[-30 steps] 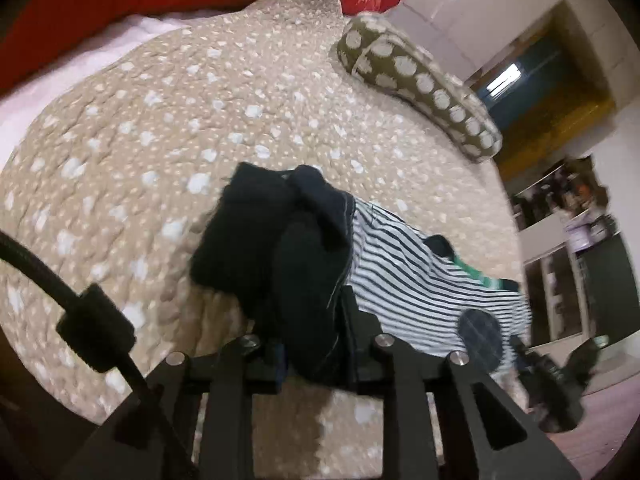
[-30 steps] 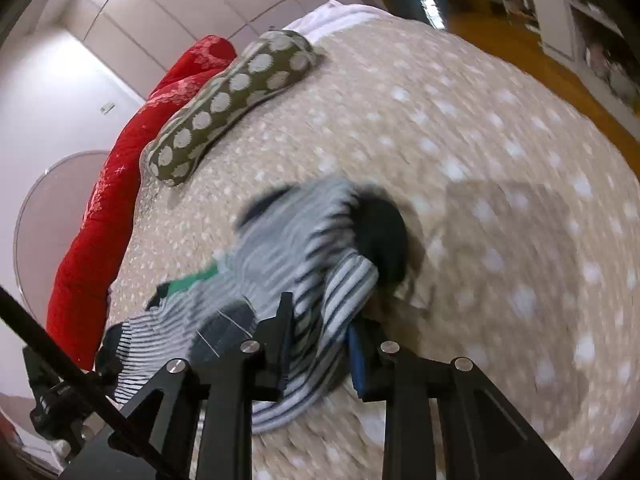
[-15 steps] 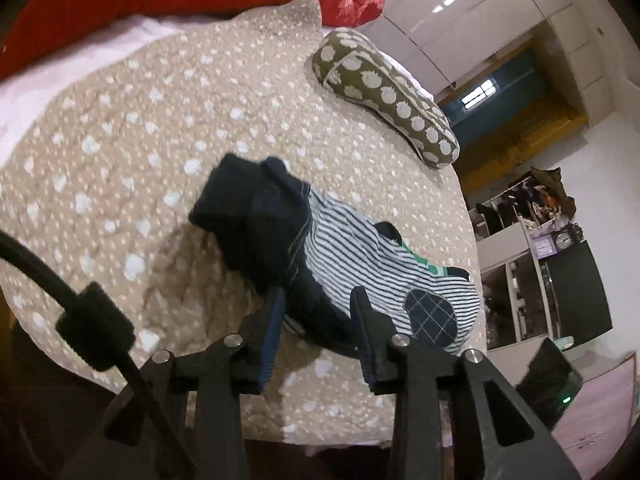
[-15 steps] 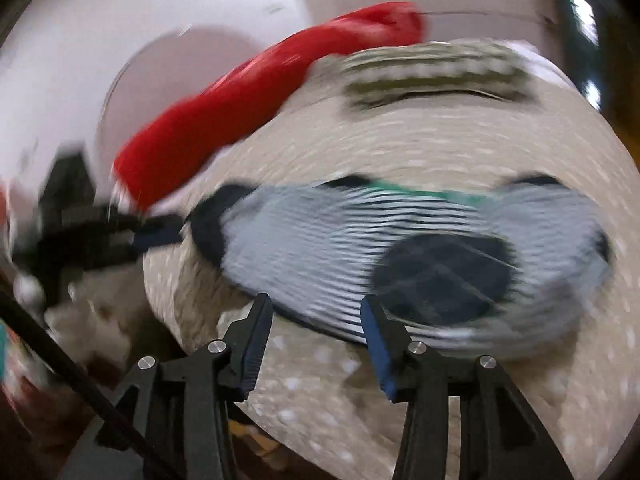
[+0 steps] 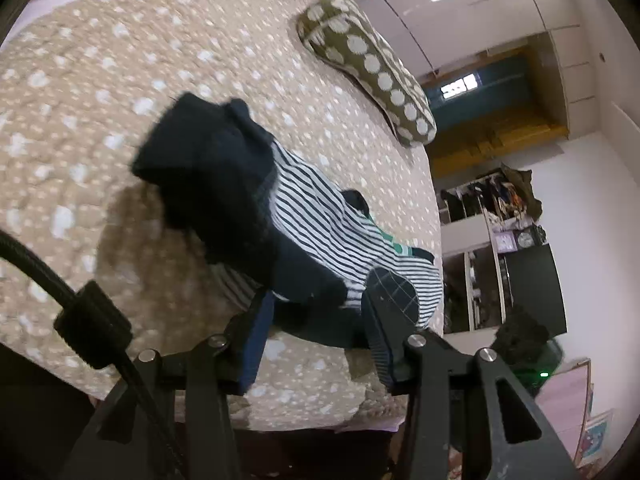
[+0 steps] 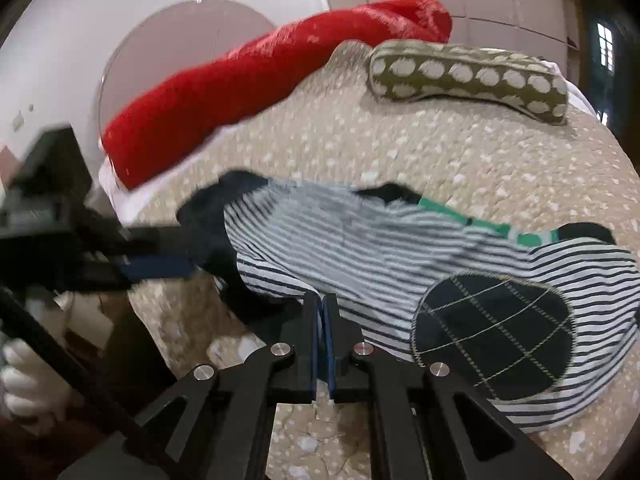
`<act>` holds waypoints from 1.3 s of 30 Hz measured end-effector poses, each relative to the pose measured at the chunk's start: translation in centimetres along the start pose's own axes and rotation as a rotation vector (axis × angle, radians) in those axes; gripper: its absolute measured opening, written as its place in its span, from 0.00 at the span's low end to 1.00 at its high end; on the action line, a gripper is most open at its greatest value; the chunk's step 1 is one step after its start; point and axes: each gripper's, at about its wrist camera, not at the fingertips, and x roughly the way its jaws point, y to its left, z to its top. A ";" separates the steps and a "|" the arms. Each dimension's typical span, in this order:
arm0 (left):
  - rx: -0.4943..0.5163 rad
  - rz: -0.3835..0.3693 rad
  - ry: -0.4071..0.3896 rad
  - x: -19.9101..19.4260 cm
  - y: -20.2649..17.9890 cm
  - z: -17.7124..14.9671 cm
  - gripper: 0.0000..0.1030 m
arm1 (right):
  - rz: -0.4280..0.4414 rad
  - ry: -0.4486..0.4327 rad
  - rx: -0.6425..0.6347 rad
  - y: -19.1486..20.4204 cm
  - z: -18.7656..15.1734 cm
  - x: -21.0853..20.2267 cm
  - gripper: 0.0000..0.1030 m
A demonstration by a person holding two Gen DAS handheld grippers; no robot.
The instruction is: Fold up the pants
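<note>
One pair of striped pants (image 6: 400, 256) is seen lying on the spotted beige bedspread (image 6: 460, 152), close to its near edge, long axis running along that edge. Dark cuff end (image 5: 208, 168) is bunched toward the left gripper (image 5: 316, 332), the end with the dark checked oval patch (image 6: 492, 340) toward the right side of the right wrist view. Left gripper jaws are opening, dark fabric lying between them, pads apparently not pressing it, though blur leaves this unsure. Right gripper (image 6: 320, 320) is closed pad to pad at the pants' near hem; whether a fabric edge is pinched cannot be told. Counted on the bedspread: one olive dotted pillow (image 6: 468, 76) toward the far edge, one red blanket roll (image 6: 260, 76) along the far-left edge.
</note>
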 end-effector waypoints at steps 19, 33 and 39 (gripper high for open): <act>0.003 0.029 -0.017 1.7 -2.3 2.3 0.11 | -0.154 0.019 -0.200 1.4 -2.1 -0.1 0.61; 0.091 0.053 -0.064 1.6 -4.9 4.6 0.11 | -0.282 -0.018 -0.013 -7.0 1.7 -4.0 0.06; 0.115 0.100 -0.079 3.7 -5.7 9.2 0.11 | -0.350 -0.014 -0.092 -7.3 7.2 -2.2 0.07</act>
